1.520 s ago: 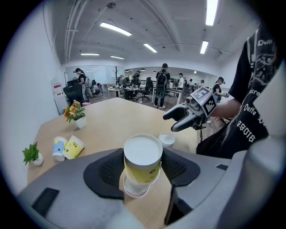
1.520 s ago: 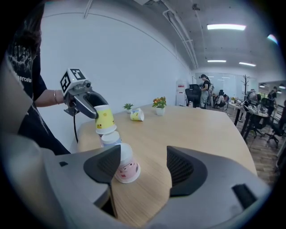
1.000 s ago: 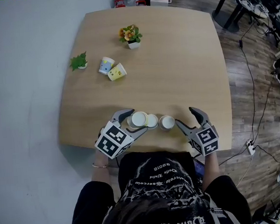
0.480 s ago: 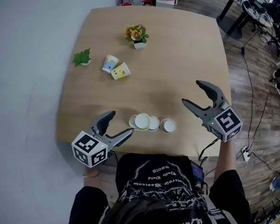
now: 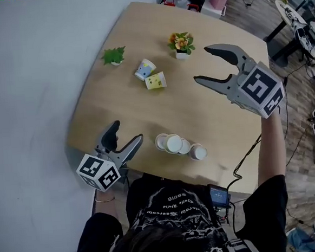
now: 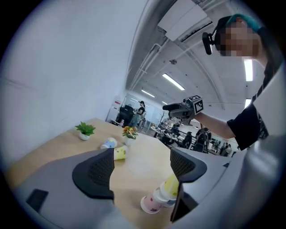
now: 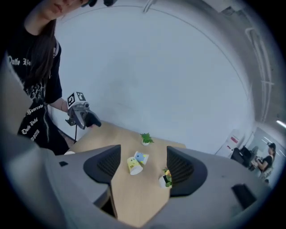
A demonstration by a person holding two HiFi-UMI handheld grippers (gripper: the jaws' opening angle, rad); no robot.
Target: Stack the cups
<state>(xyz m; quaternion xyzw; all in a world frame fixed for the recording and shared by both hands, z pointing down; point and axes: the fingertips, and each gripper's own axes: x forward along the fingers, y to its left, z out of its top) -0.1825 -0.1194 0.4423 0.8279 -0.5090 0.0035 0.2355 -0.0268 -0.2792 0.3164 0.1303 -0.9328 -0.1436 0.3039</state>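
Observation:
Several paper cups [image 5: 174,143] stand close together in a row near the table's front edge; the left gripper view shows them low down [image 6: 154,203]. Two more cups lie on their sides farther back, a blue one [image 5: 144,69] and a yellow one [image 5: 155,80], which also show between the right jaws [image 7: 133,165]. My left gripper [image 5: 126,131] is open and empty, to the left of the row and apart from it. My right gripper [image 5: 202,65] is open and empty, raised high over the table's right part, aimed toward the two lying cups.
A small green plant [image 5: 114,55] and a potted flower [image 5: 181,43] stand on the wooden table [image 5: 118,109] behind the lying cups. A white wall runs along the left. Desks and cables are on the floor at the right.
My left gripper has let go of the cups in the front row and drawn back to the left. My right gripper has risen from the front edge and moved toward the far side.

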